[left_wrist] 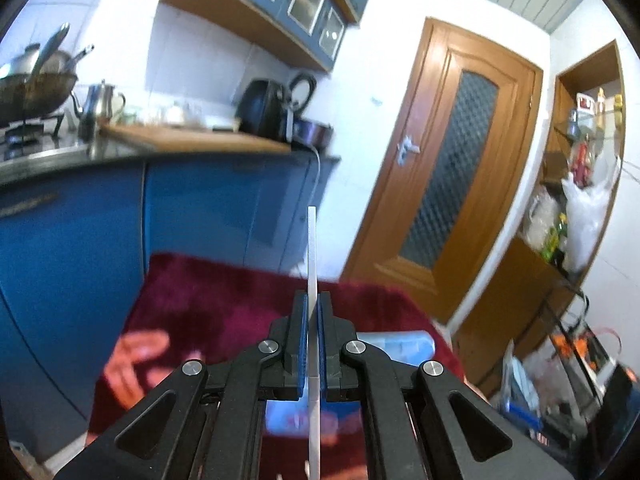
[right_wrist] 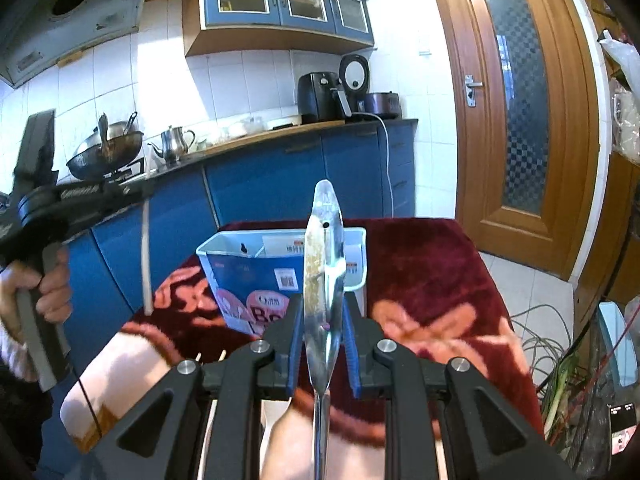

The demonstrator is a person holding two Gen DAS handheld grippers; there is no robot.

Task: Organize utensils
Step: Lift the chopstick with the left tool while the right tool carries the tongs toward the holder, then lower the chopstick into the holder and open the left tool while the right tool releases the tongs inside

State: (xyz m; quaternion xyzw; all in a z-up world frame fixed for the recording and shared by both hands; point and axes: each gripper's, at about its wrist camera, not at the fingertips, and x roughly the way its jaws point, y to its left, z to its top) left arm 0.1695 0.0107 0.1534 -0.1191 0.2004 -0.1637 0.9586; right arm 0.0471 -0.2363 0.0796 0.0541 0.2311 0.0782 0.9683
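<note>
Utensils are both in hand: we clamp a white chopstick [left_wrist: 312,264] in our left gripper [left_wrist: 312,312] and a metal spoon [right_wrist: 324,256] in our right gripper [right_wrist: 323,312], above the red tablecloth [right_wrist: 432,264], near the blue box [right_wrist: 240,268].

- White tiled wall [right_wrist: 224,80] fills the upper left of the frame.
- Blue wall cabinets [right_wrist: 280,0] with glass fronts hang at the top centre.
- Blue base cupboards [right_wrist: 272,184] run under a dark counter [right_wrist: 280,134].
- Wooden door [right_wrist: 516,112] with patterned glass stands at right.
- Pale tiled floor [right_wrist: 532,288] shows at lower right.
</note>
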